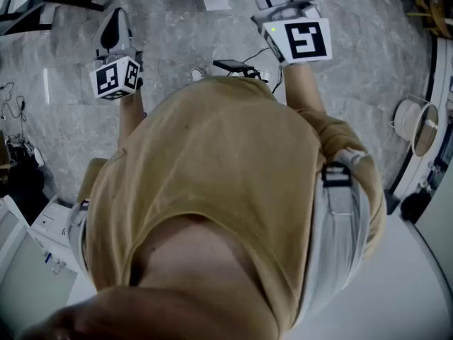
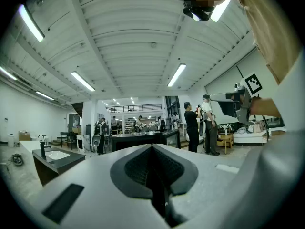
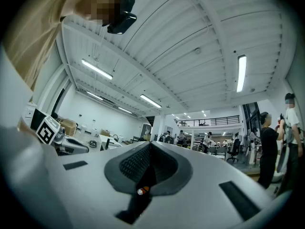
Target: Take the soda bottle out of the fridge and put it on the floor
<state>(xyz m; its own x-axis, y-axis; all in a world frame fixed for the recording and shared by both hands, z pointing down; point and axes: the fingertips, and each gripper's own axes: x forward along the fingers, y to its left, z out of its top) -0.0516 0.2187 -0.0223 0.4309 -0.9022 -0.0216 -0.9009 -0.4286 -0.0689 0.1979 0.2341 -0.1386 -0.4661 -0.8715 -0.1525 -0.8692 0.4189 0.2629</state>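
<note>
The left gripper (image 2: 153,175) and the right gripper (image 3: 148,168) each have their jaws pressed together with nothing between them, and both look out roughly level across a large workshop hall under a ribbed white ceiling (image 2: 128,37). In the head view the person's tan shirt (image 1: 212,176) fills the middle above a grey marbled floor (image 1: 354,105), and both grippers are held out in front over that floor. The soda bottle shows in no view; smaller things are a dark sink counter (image 2: 57,159) and two people standing (image 2: 200,125) farther off.
</note>
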